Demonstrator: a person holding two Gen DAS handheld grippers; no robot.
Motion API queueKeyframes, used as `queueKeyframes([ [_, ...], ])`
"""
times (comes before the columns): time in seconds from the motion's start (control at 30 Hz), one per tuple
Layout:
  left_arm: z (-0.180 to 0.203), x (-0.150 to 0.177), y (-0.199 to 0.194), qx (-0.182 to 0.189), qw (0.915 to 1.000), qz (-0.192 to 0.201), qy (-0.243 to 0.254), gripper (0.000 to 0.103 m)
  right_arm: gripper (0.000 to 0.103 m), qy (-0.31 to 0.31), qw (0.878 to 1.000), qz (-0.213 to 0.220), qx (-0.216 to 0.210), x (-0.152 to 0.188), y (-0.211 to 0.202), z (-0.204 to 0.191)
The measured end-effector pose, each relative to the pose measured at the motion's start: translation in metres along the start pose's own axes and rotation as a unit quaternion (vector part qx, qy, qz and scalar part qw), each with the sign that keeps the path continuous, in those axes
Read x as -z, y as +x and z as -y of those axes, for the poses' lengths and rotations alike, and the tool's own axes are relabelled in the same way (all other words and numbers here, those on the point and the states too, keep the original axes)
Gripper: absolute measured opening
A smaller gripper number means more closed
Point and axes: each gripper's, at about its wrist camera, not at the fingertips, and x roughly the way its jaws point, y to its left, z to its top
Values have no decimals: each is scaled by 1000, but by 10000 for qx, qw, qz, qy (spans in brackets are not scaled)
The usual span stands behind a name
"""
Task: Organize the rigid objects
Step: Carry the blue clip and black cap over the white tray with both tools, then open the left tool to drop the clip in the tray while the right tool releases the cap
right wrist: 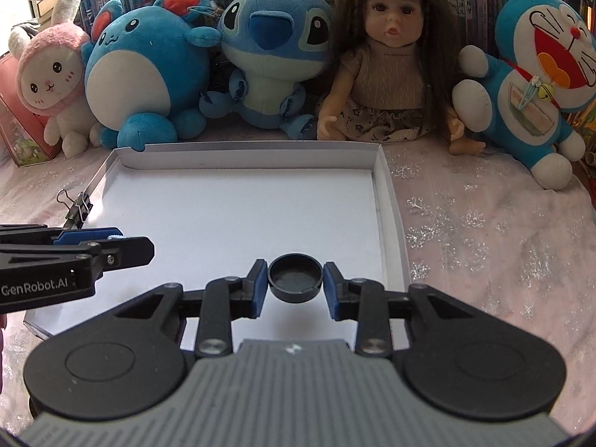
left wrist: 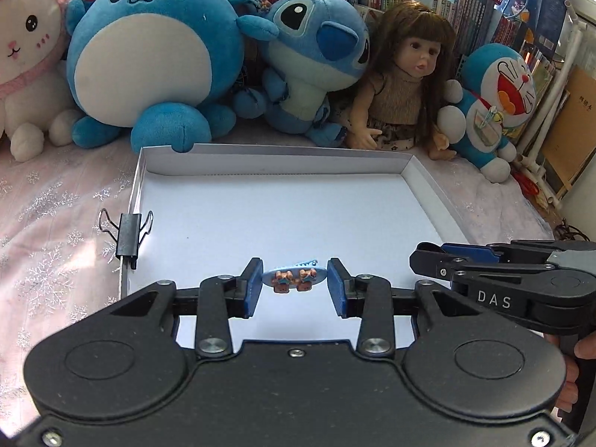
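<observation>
My left gripper (left wrist: 294, 262) is shut on a small blue oval hair clip (left wrist: 294, 278) with two tiny bear figures, held just above the near part of a shallow white box (left wrist: 275, 150). In the right wrist view, my right gripper (right wrist: 295, 264) is shut on a round black cap (right wrist: 295, 280), hollow side up, over the box's (right wrist: 253, 148) near right part. Each gripper shows in the other's view: the right gripper (left wrist: 422, 260) enters from the right, the left gripper (right wrist: 143, 249) from the left. The box floor is bare white.
A black binder clip (left wrist: 128, 234) is clamped on the box's left wall (right wrist: 78, 205). Behind the box sit a pink bunny plush (right wrist: 52, 74), two blue plush toys (left wrist: 149, 48), a doll (left wrist: 406, 78) and a Doraemon plush (right wrist: 540, 74), with books behind. Pink snowflake cloth (right wrist: 484, 242) surrounds the box.
</observation>
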Motion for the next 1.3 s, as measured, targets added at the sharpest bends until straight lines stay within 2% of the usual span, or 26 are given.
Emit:
queueKeyframes([
  [0.4,-2,16,11,-54,9999,-96,36,36,38,-56,9999,-142,62,6,12,-1],
  [0.6,-3,20,11,-41,9999,33,85,37,38,-84,9998,-165,71,9,13,-1],
  [0.7,-4,21,10,-41,9999,92,36,38,44,-98,9999,-127,41,9,11,-1],
  [0.8,-7,22,9,-86,9999,145,-36,45,45,-108,9999,-38,38,10,7,-1],
  [0.9,-11,21,8,-149,9997,182,-52,46,55,-117,9999,45,9,12,1,0],
  [1.13,-22,16,12,-260,9989,375,-121,47,60,-238,9995,225,10,19,-16,1],
  [1.3,-22,14,17,-356,9982,476,28,48,64,-204,9993,306,-7,26,-27,4],
])
